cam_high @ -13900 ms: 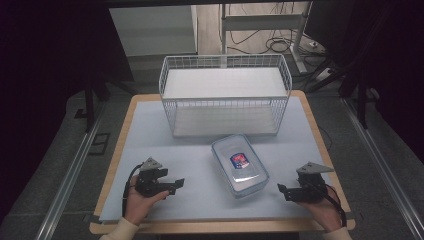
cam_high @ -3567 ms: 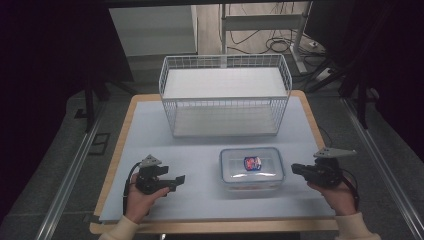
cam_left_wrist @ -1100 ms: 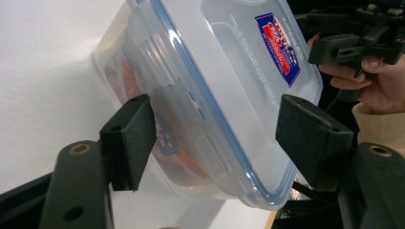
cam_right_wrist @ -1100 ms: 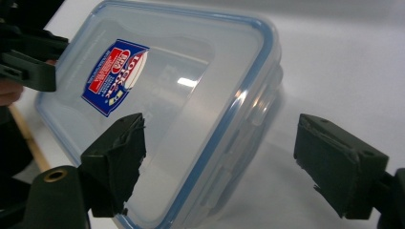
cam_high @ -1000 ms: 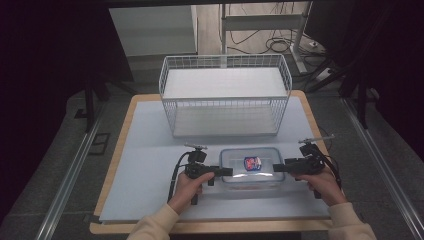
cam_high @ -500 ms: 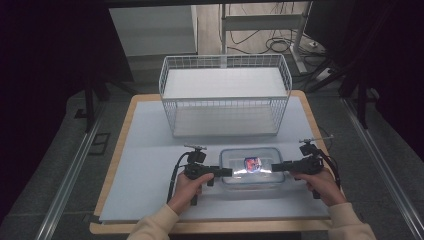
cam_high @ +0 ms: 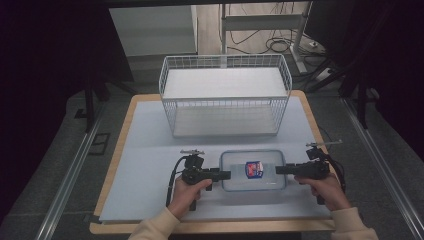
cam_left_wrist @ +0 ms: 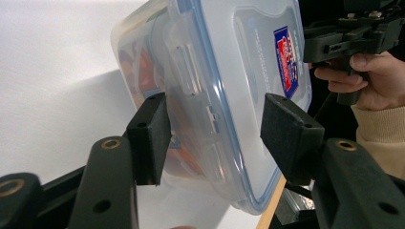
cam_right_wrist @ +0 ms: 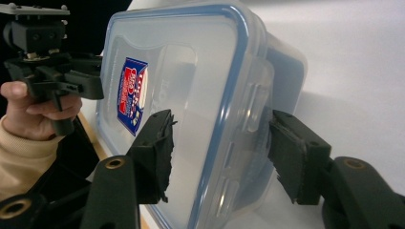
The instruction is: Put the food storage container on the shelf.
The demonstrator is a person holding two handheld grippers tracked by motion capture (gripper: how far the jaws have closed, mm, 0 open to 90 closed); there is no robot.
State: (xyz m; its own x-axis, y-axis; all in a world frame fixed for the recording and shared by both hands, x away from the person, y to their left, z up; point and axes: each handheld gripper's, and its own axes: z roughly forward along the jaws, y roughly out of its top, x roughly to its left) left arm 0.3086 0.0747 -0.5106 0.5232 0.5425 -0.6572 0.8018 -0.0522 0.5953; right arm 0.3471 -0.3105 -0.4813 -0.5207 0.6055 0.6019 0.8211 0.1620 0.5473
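While both tongs straddle the short ends of the box, this is how matters stand:

Step in hand: getting a two-sided grip on the box, judged from how each pair of tongs brackets an end clip.
Box: the clear plastic box (cam_high: 253, 170) with a blue-rimmed lid and a red-and-blue label lies flat on the bench (cam_high: 150, 165), at 6 o'clock from the wire basket (cam_high: 225, 102) and near the front edge.
Left tongs: the left tongs (cam_left_wrist: 217, 136) sit at the box's 9 o'clock end, jaws parted, one above the lid and one below, gripping nothing yet.
Right tongs: the right tongs (cam_right_wrist: 222, 155) sit at the 3 o'clock end, likewise parted around the rim, gripping nothing yet.
Next move: probably close both pairs evenly on the ends, then lift level toward the basket at 12 o'clock; an uneven squeeze could tip the box.
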